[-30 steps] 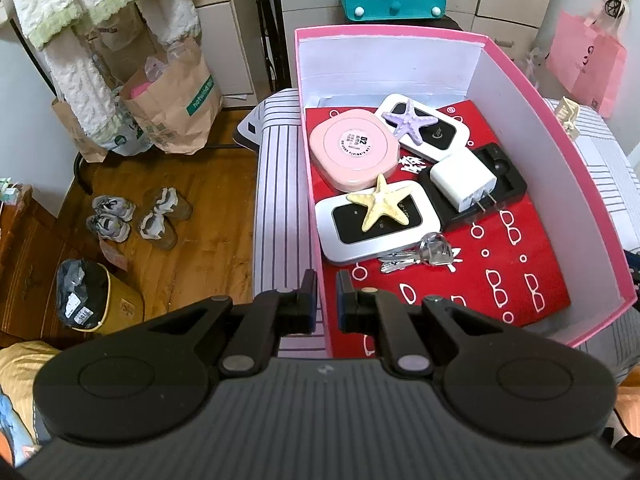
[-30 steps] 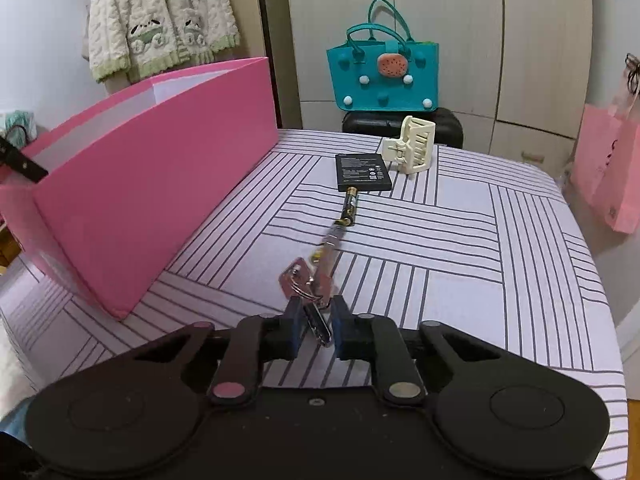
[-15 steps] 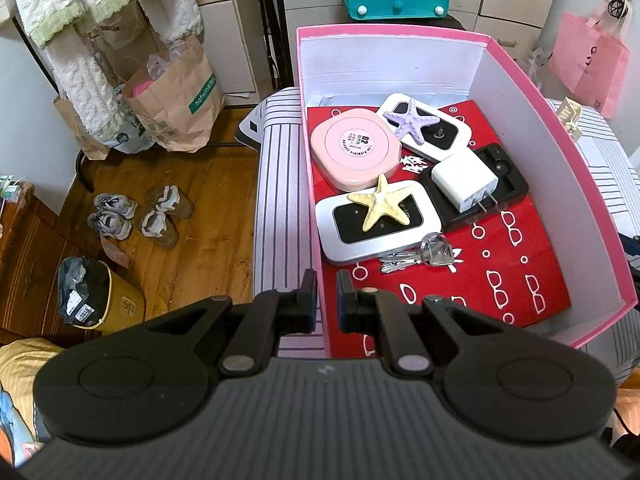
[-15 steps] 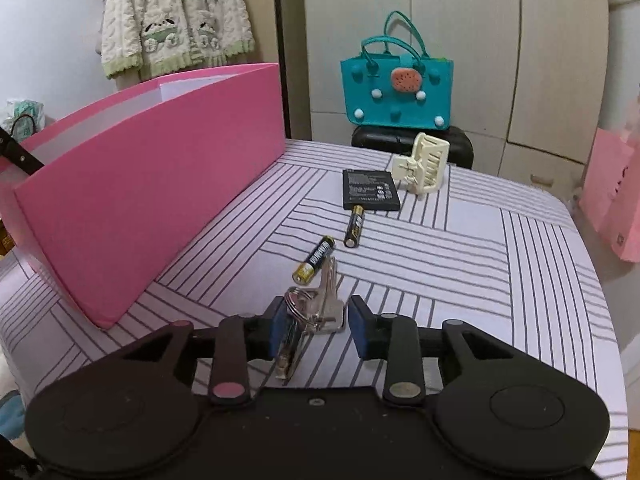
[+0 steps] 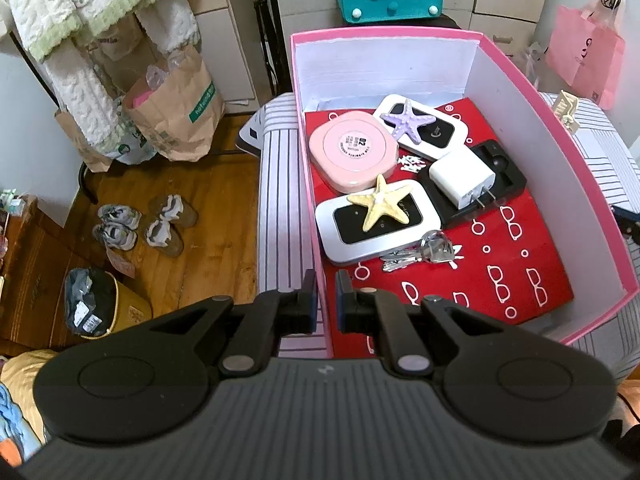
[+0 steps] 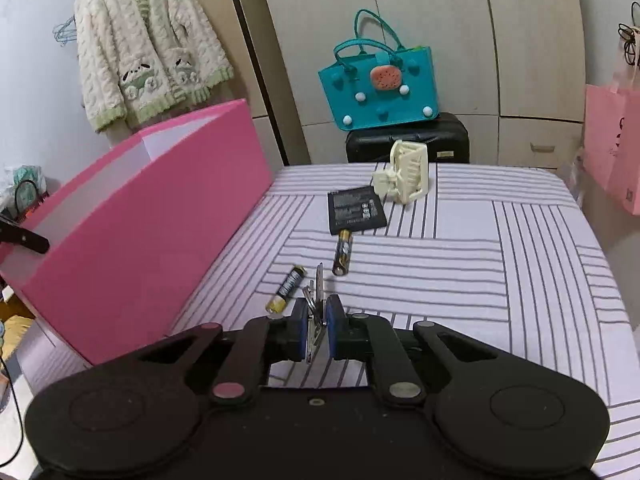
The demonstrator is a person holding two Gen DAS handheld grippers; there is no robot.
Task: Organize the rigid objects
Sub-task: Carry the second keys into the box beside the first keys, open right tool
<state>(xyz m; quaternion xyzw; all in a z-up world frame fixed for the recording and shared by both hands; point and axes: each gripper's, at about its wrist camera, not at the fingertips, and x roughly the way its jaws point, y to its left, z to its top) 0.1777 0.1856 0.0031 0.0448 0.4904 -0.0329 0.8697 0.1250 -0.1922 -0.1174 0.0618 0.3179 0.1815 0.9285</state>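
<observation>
From my right wrist camera, the box (image 6: 140,216) stands left on the table (image 6: 520,280); two batteries (image 6: 286,288) lie before a flat battery pack (image 6: 356,210), a hair clip (image 6: 406,176) behind it. Inside the box, keys (image 5: 420,250) lie beside a starfish-topped device (image 5: 376,224).

The pink box (image 5: 592,176) is open on top. Its back half is crowded with things, but the red floor (image 5: 520,280) at the near right is bare. On the bench (image 6: 520,280), two batteries (image 6: 286,288) lie close ahead; the right side has room.
</observation>
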